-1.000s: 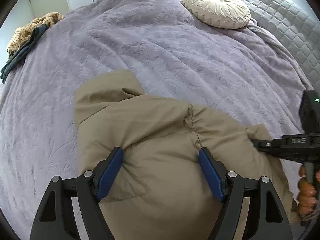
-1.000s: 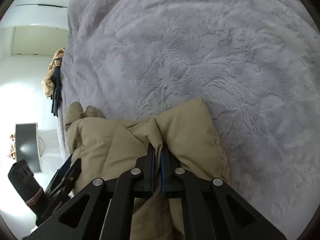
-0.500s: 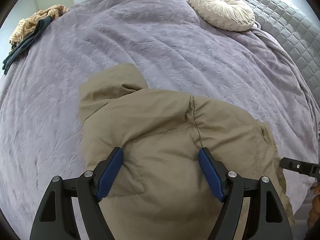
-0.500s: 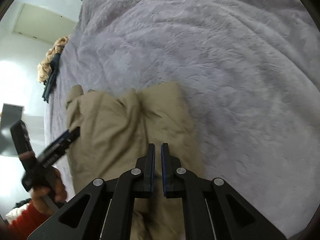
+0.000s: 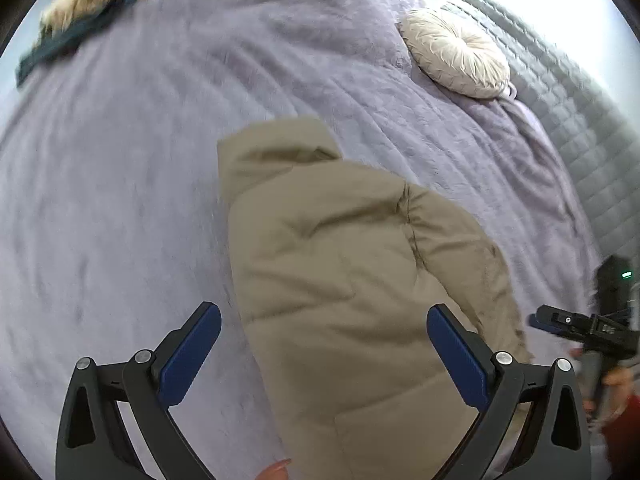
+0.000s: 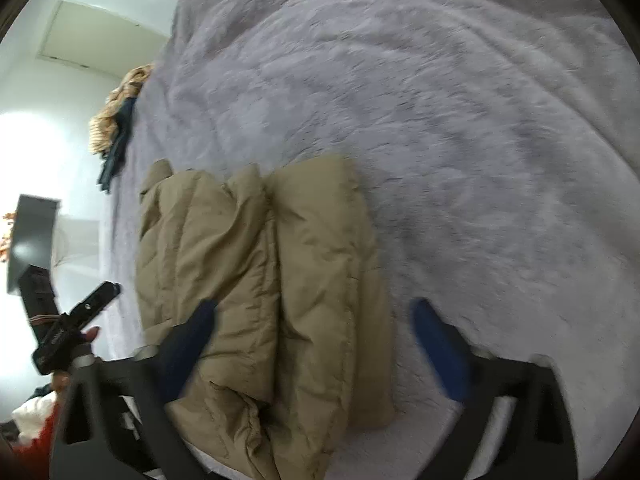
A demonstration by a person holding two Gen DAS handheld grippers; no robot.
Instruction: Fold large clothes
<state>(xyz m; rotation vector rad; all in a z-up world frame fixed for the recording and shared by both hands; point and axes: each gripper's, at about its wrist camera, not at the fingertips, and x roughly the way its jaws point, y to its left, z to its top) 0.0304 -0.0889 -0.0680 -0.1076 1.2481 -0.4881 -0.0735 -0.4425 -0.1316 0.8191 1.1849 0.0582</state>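
Lilac plush bedspread [image 5: 160, 160], grey quilted headboard [image 5: 560, 120], white walls [image 6: 60, 92], dark monitor [image 6: 32, 240].

light: bright daylight – glare at upper right; blur: motion-smeared; edges: fisheye-bent, dark-rimmed

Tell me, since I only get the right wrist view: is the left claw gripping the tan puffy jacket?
Observer: No. The left claw stands wide open and its jaws have just been opening. The tan puffy jacket lies on the bed beneath it, and neither of the blue pads presses on it.
Operator: What sits beyond the jacket, toward the head of the bed?
Observer: A round cream pleated cushion rests on the lilac plush bedspread, next to a grey quilted headboard.
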